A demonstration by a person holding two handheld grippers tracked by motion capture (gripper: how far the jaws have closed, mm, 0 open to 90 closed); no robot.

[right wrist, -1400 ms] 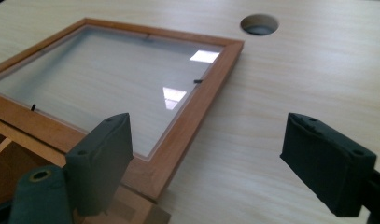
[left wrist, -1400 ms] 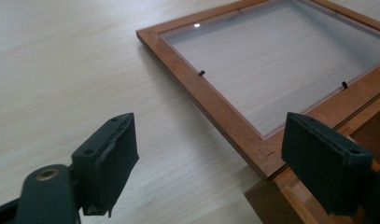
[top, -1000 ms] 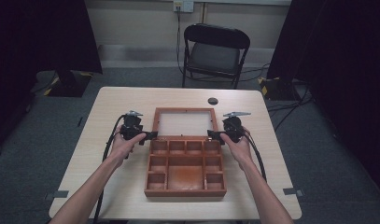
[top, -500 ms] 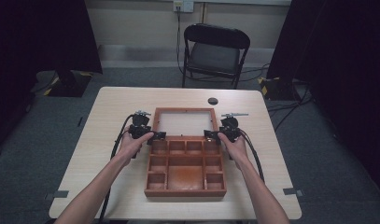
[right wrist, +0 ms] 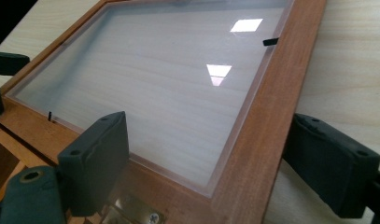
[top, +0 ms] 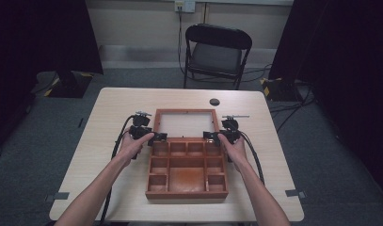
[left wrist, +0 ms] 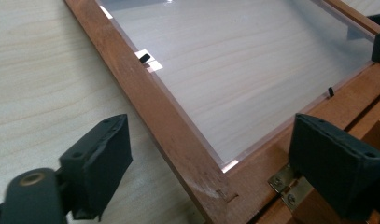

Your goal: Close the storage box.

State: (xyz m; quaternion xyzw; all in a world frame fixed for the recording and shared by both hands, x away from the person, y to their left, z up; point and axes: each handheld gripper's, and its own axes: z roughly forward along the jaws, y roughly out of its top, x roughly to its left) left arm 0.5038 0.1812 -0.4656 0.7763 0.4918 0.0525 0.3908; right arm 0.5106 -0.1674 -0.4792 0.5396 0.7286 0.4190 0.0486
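I'm straddling the hinged lid's point(top: 185, 124) rigid wooden rails near the hinges point(left wrist: 285, 183) with both wide-open, empty grippers point(top: 157, 136) point(top: 209, 135), avoiding its probably fragile pane point(right wrist: 145, 88).

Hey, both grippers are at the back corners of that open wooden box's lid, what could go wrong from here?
1. The lid lies flat on the table, and each gripper's fingers straddle a frame corner, so getting under the frame may be hard; a shallow grip could slip.
2. If the left gripper and right gripper lift unevenly, the lid may twist on its hinges.
3. A finger pressing the clear panel could scratch it or push it loose.
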